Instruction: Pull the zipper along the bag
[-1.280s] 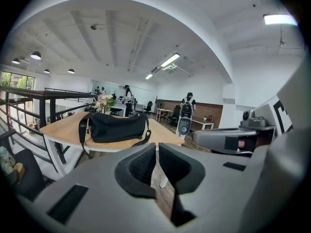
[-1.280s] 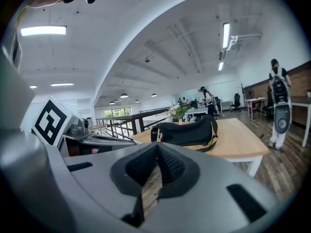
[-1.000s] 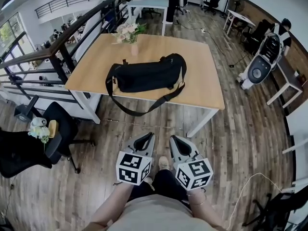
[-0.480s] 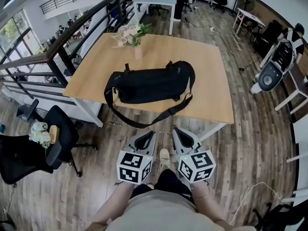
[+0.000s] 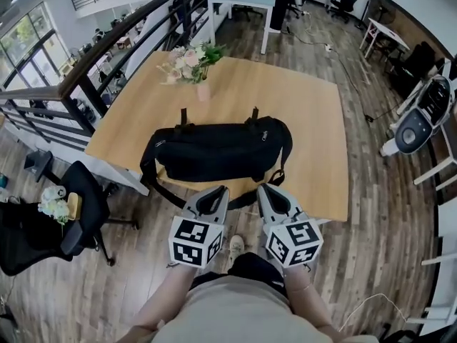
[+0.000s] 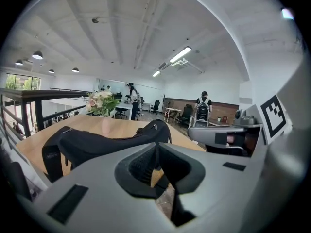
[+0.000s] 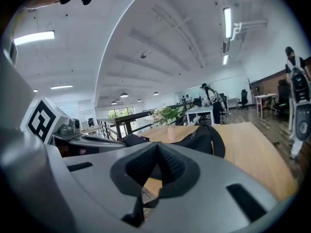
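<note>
**Up to the table, tongs shut and empty**

Since a second ago we have walked up to the table [image 5: 318, 120], and the black bag [image 5: 218, 152] that lay well ahead now sits just beyond both tongs. It lies lengthwise across the near part of the tabletop, with its strap [image 5: 241, 200] drooping over the near edge and a vase of flowers [image 5: 191, 61] behind it.

Our left gripper [image 5: 213, 201] and right gripper [image 5: 274, 199] hover side by side at that edge, jaws drawn together on nothing.

We cannot pick out the zipper pull from here. Reaching in with shut jaws would only nudge the bag. The loose strap could snag a tong. Pulling the zipper without steadying the bag would likely drag it along the table.
</note>
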A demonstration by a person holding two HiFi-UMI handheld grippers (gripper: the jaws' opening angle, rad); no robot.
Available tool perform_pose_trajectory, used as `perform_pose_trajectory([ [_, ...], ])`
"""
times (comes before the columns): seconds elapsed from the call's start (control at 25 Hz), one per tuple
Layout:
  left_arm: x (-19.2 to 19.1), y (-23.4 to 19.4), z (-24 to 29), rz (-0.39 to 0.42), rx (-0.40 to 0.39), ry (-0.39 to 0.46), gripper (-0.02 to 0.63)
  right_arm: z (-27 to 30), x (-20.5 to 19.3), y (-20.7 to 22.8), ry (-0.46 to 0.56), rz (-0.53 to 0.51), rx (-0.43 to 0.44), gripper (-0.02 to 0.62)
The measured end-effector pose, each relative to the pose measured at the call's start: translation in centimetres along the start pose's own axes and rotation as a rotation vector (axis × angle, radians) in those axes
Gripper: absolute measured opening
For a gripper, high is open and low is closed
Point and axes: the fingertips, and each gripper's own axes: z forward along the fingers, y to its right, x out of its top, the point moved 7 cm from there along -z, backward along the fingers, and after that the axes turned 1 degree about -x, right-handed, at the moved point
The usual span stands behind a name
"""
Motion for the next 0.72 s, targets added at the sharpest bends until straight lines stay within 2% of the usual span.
perform_pose_trajectory([
  [0.32,2.5,-1.4,6.7,-0.017,0.063,0.023,0.033,4.8,2.2,5.8,-0.014,-0.019,0.057,-0.005],
  [0.72,2.8,-1.8,9.9,-0.03,0.082,-0.007,0.032,6.9,2.4,8.9,-0.038,0.002,0.071,-0.005],
])
